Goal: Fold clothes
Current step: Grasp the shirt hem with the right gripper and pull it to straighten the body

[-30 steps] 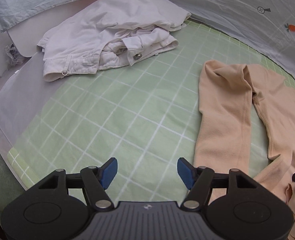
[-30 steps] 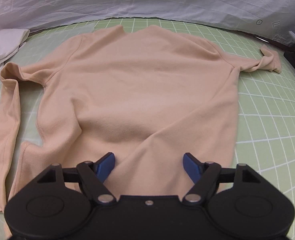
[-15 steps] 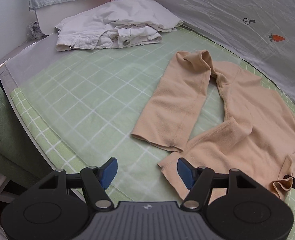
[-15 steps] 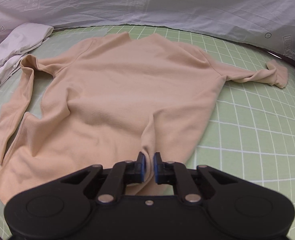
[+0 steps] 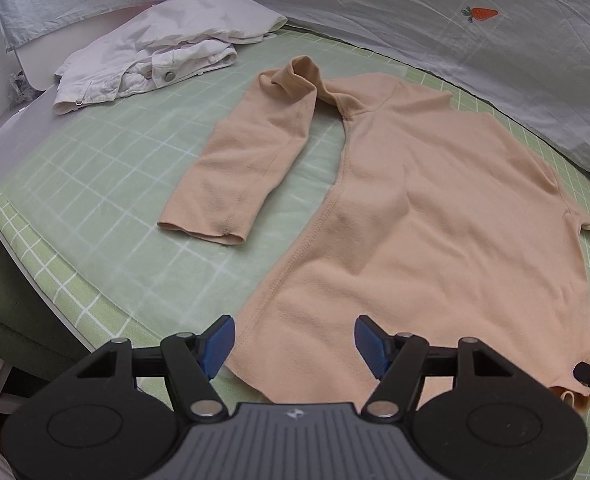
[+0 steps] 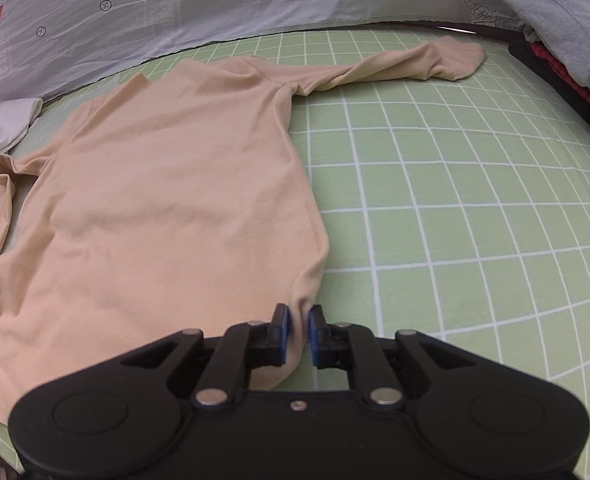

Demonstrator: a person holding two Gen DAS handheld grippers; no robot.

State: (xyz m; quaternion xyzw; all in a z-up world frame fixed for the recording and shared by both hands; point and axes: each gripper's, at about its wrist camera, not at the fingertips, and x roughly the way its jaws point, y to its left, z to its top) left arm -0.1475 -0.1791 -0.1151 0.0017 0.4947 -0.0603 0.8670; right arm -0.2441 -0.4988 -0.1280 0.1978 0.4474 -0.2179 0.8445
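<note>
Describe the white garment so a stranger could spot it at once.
Start at the green grid mat and go to its far left corner, by the grey printed sheet. The white garment lies crumpled there, apart from the flat peach top. Its metal snap button and thick seams mark it out.

Hand-held gripper (image 6: pixel 298 330) pinching beige shirt (image 6: pixel 167 200) hem (corner).

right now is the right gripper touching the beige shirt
Touching. The right wrist view shows the right gripper with its fingers pinched on the beige shirt at its hem corner.
</note>
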